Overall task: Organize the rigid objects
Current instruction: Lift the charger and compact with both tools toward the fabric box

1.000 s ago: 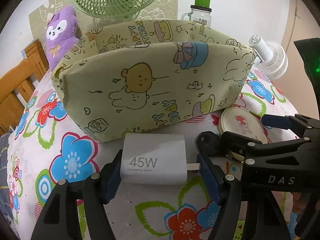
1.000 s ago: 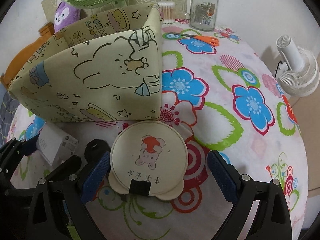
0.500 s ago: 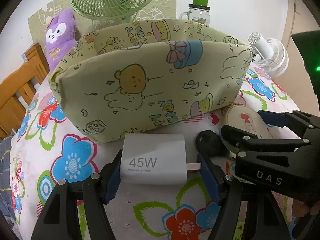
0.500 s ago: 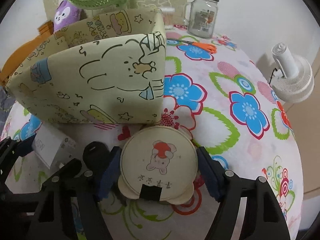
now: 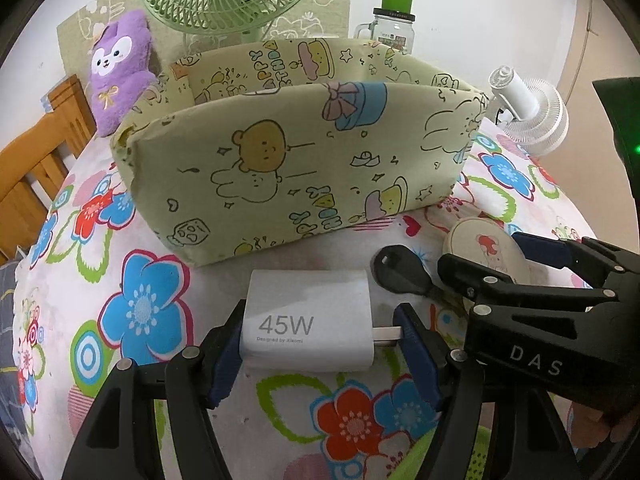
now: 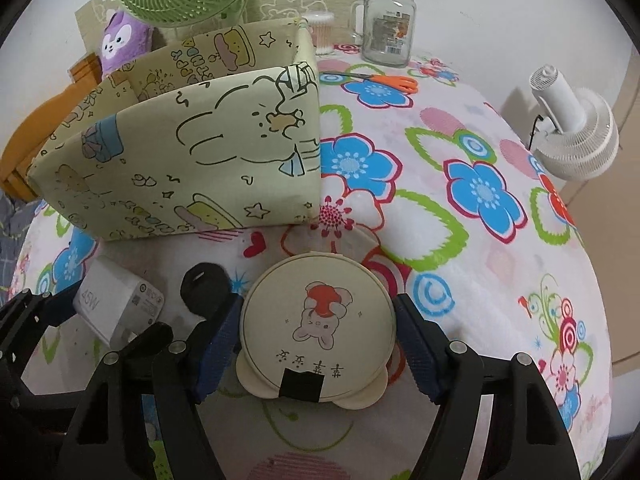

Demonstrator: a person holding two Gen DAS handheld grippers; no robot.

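From the left wrist, the left gripper has its blue ribbed pads closed on a smooth white block charger printed "45W" and "Designed by Xiaomi"; its metal prong meets the right pad, and it sits on the fuzzy flower-print tablecloth. Just behind stands a soft pale-green fabric bin with cartoon bears and "HAPPY BIRTHDAY" lettering; what it holds is hidden. A matte black key-shaped piece lies beside the charger, and the right gripper's black frame reads "DAS". From the right wrist, the right gripper pinches a round cream compact, smooth, with a rabbit drawing, small characters and a black tab, near the bin's corner. Farther back stand a labelled glass mason jar with a green lid, orange-handled scissors and a white ribbed fan.
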